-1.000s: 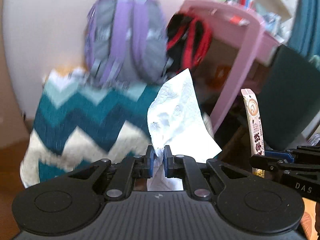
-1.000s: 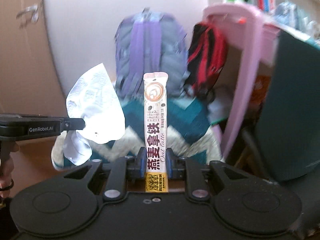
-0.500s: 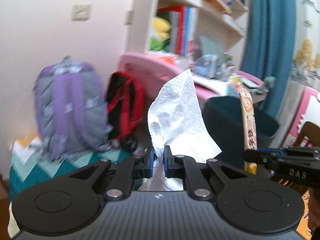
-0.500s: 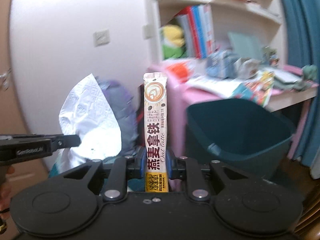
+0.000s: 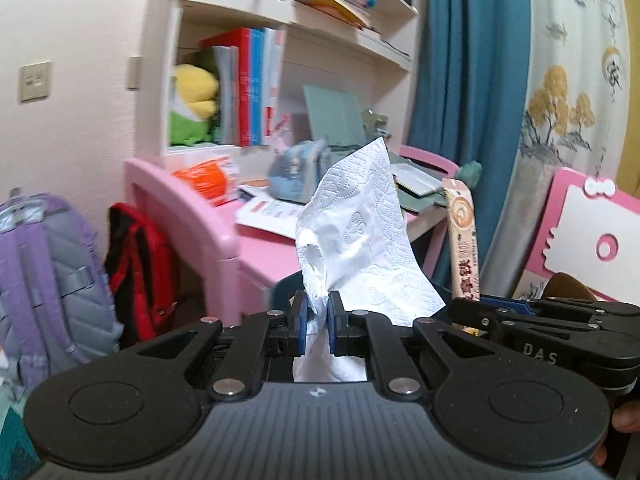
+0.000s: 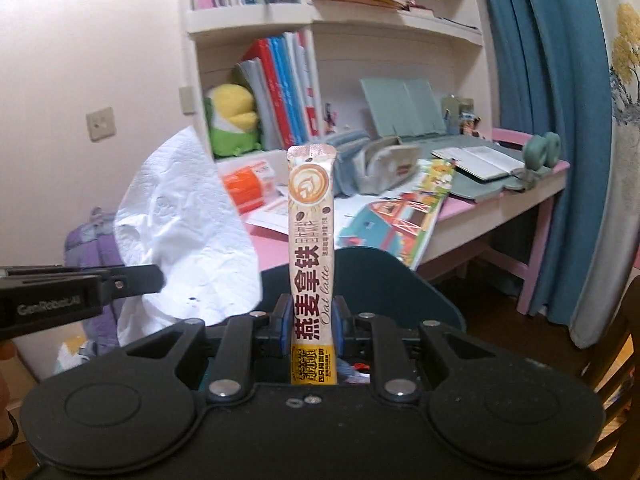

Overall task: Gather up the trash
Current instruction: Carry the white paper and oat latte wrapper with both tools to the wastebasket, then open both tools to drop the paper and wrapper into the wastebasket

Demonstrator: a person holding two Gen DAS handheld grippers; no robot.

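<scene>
My left gripper [image 5: 317, 322] is shut on a white paper towel [image 5: 360, 236] that stands up from its pads. From the right wrist view the same paper towel [image 6: 180, 232] shows at the left, held by the left gripper [image 6: 156, 280]. My right gripper [image 6: 311, 326] is shut on an upright oat latte sachet [image 6: 310, 248]. That sachet [image 5: 463, 236] and the right gripper [image 5: 464, 312] appear at the right of the left wrist view. A dark teal bin [image 6: 404, 292] sits just beyond and below both grippers, mostly hidden by them.
A pink desk [image 6: 532, 172] holds books, a pencil case and papers, with white shelves [image 6: 248, 20] above it. A purple backpack [image 5: 44, 280] and a red and black bag [image 5: 140, 264] lean at the left. Blue curtains [image 6: 552, 100] hang at the right.
Both grippers have risen and swung right, still holding their trash. The backpacks and zigzag blanket slid left and down; the desk, shelves, curtain and teal bin have come into view.
</scene>
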